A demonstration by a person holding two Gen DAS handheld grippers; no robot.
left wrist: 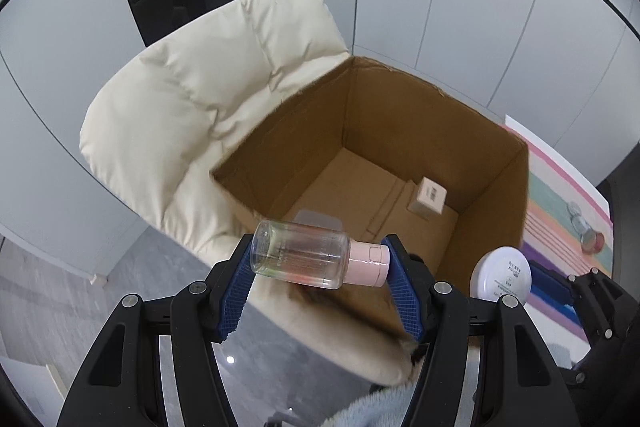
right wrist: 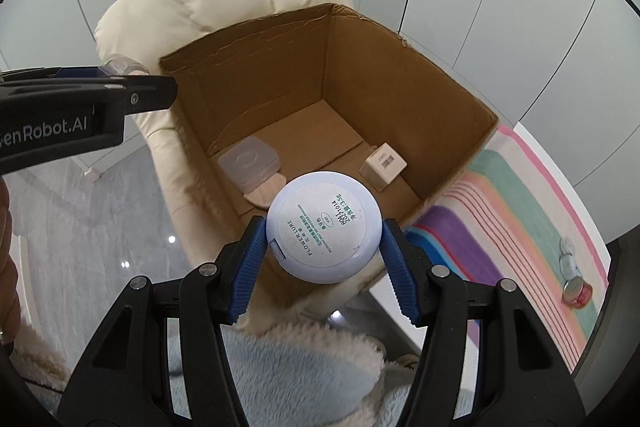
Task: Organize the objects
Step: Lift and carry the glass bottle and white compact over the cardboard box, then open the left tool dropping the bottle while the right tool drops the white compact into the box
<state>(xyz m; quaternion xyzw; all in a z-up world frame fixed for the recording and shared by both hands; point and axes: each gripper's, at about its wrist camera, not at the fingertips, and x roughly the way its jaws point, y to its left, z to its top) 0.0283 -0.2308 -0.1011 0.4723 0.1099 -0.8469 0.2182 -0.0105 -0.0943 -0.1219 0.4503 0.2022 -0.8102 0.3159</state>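
Observation:
My left gripper [left wrist: 320,259] is shut on a clear bottle with a pink cap [left wrist: 308,254], held sideways above the near rim of an open cardboard box [left wrist: 400,115]. My right gripper [right wrist: 323,239] is shut on a round white compact [right wrist: 323,227], also over the box's near edge [right wrist: 452,183]; the compact shows in the left wrist view [left wrist: 501,273] too. Inside the box lie a small beige carton [right wrist: 383,166], a clear plastic case [right wrist: 249,162] and a pink piece [right wrist: 265,194]. The left gripper [right wrist: 120,83] shows at the left of the right wrist view.
The box sits on a cream padded chair [left wrist: 192,107]. To the right is a striped colourful cloth [right wrist: 532,211] with a small red-capped jar and a clear bottle [right wrist: 572,279] on it. Pale wall panels stand behind. A fluffy light blue fabric [right wrist: 300,367] lies below.

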